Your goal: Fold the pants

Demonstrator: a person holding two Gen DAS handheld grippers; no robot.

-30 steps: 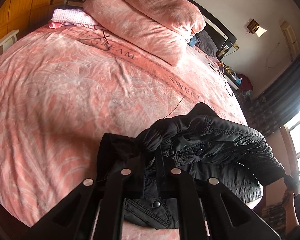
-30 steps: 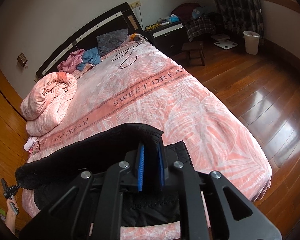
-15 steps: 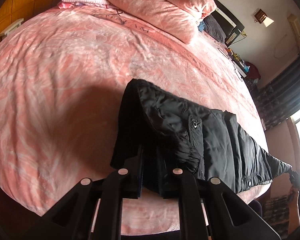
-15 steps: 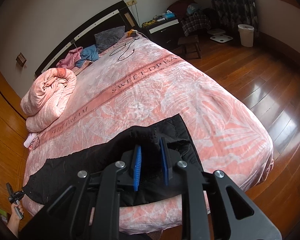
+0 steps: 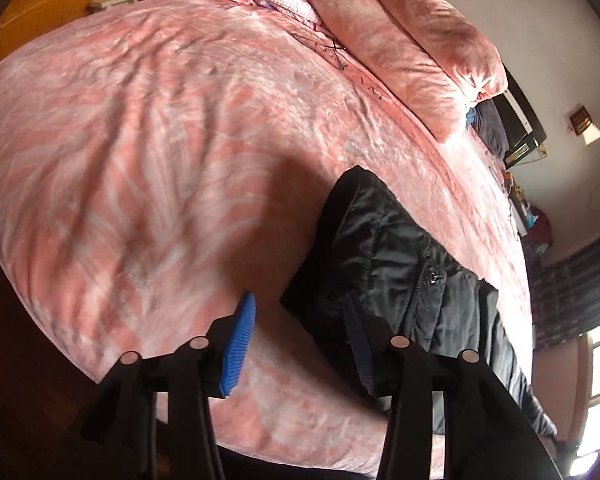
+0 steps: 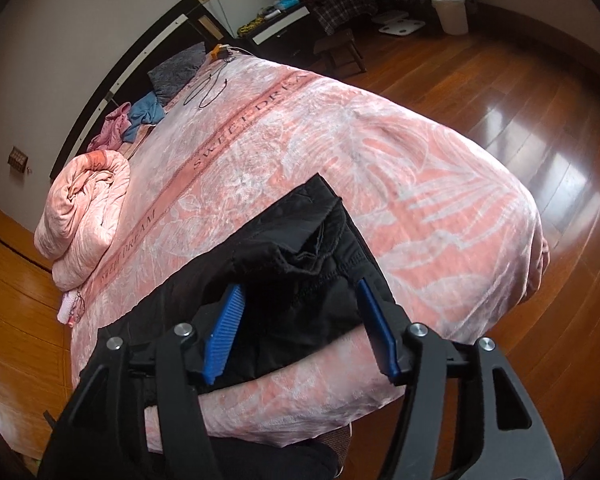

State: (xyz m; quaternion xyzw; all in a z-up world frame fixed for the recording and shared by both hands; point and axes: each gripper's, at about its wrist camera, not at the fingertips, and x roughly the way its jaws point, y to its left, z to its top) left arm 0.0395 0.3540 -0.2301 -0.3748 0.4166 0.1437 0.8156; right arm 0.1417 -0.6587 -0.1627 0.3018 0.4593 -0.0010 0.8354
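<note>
The black padded pants (image 5: 396, 264) lie flat along the near edge of the pink bed (image 5: 148, 168), stretched from one gripper to the other. My left gripper (image 5: 298, 328) is open and empty at one end of the pants, which has a zip pocket. My right gripper (image 6: 298, 312) is open and empty just above the waistband end of the pants (image 6: 300, 248), whose opening gapes a little. The pants rest on the bedspread (image 6: 400, 184), free of both grippers.
A rolled pink duvet (image 6: 86, 208) and pillows (image 5: 412, 44) lie at the head of the bed. Loose clothes (image 6: 138, 116) and a cable (image 6: 208, 88) lie near the headboard. Wooden floor (image 6: 520, 80), a stool (image 6: 342, 54) and a bin (image 6: 452, 12) stand beyond the bed.
Both grippers lowered the pants onto the bed, then opened and let go. The pants now lie spread flat instead of hanging bunched between the grippers.
</note>
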